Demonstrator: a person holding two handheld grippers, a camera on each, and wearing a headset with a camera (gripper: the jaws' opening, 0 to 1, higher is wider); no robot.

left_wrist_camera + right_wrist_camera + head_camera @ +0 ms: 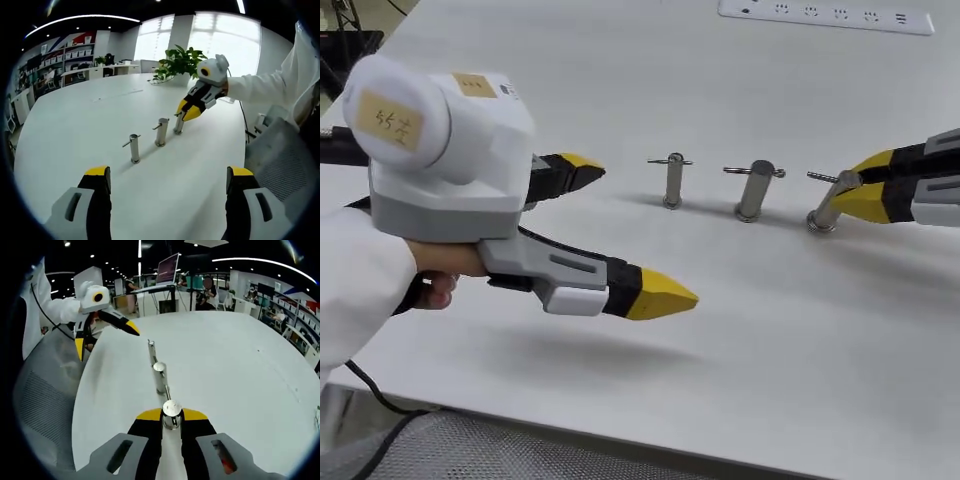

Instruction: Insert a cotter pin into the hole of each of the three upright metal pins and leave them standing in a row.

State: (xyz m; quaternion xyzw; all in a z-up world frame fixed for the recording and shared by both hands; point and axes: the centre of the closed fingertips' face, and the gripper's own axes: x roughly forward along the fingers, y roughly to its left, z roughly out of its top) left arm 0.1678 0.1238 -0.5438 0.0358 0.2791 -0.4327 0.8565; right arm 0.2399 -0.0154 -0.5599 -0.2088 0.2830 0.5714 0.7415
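**Righting the last pin of the row**

The third metal pin [823,214] sits between the jaws of the right tool [850,190], which are pressed onto its upper shaft. Its foot touches the table [620,380], and in the head view it leans with its top toward the tool's body. A cotter pin [821,177] projects from its head on the side away from the tool and appears to be seated through the hole. Just beyond the right tool's tips, in a line running away from it, stand the middle metal pin [752,192] and, past that, the far metal pin [672,182]. Both are upright, each with a cotter pin across its top. The left tool [638,230] hangs above the table, jaws spread wide and holding nothing. The row lies ahead of its tips, well apart from them.

The step in hand is judged to be righting and releasing the third metal pin. To do it well, rock the shaft until the foot sits flat, and sight along the right tool's jaws so the three heads fall in line. Then open the jaws evenly and draw straight back, so neither tip drags the shaft or catches the cotter pin. The narrow foot suggests the pin topples readily.
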